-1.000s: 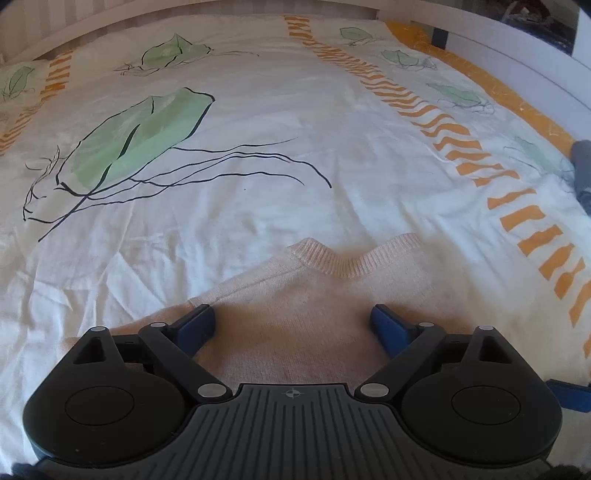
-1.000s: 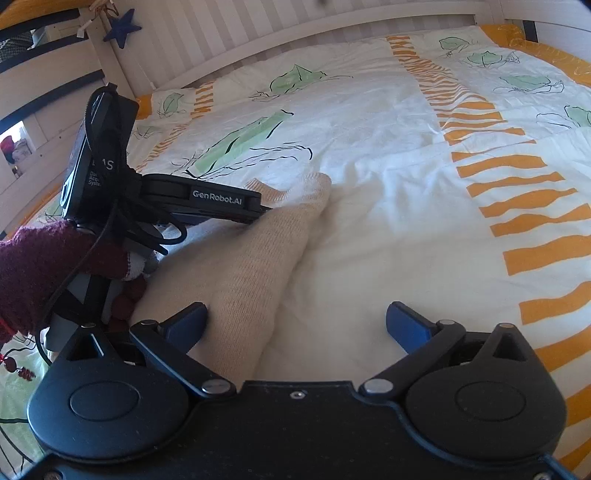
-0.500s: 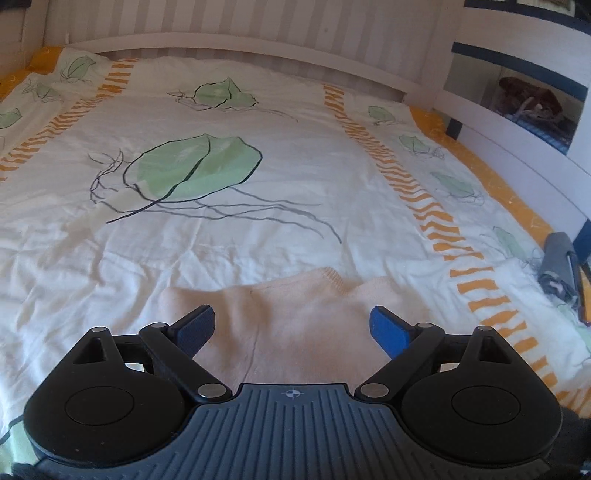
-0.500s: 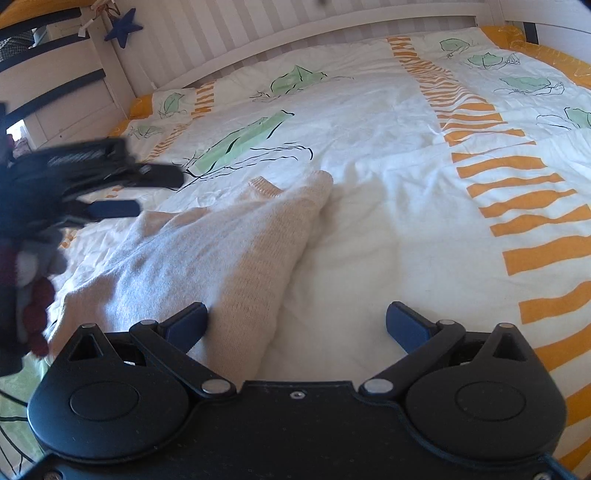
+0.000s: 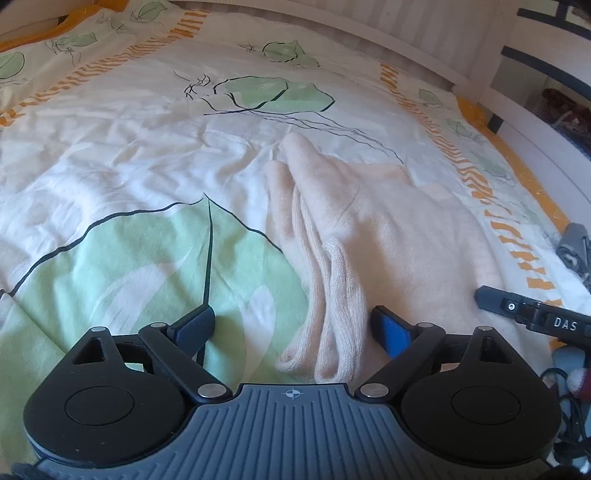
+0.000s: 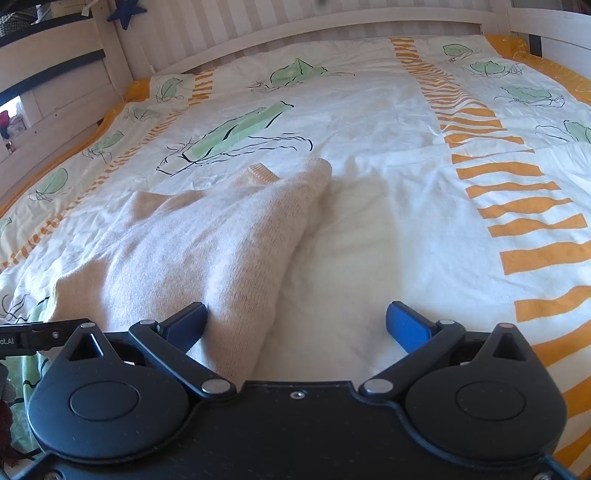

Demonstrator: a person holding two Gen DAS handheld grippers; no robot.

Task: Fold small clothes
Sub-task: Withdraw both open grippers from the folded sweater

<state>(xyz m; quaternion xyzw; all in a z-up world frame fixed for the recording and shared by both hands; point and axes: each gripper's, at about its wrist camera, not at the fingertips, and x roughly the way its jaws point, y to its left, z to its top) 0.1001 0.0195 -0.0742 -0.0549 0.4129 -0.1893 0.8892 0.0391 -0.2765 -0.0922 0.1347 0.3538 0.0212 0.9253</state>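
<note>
A cream knitted sweater (image 5: pixel 388 229) lies partly folded on the bed cover (image 5: pixel 110 155). One sleeve (image 5: pixel 328 295) runs back toward my left gripper (image 5: pixel 291 325), whose jaws stand open on either side of the cuff without pressing it. In the right wrist view the same sweater (image 6: pixel 192 251) forms a thick folded ridge. My right gripper (image 6: pixel 295 325) is open, with its left finger (image 6: pixel 186 323) against the ridge's near end and its right finger over bare cover. The tip of the right gripper (image 5: pixel 532 314) shows at the right edge of the left wrist view.
White slatted bed rails (image 6: pixel 258 33) run along the far side and the left. A grey cloth item (image 5: pixel 574 247) lies at the cover's right edge. Bare cover (image 6: pixel 424 221) with orange stripes spreads to the right of the sweater.
My left gripper has swung sideways from the sweater's neckline to its sleeve side, still open. In the right wrist view it has slid out to the lower left edge. The right gripper has stayed put.
</note>
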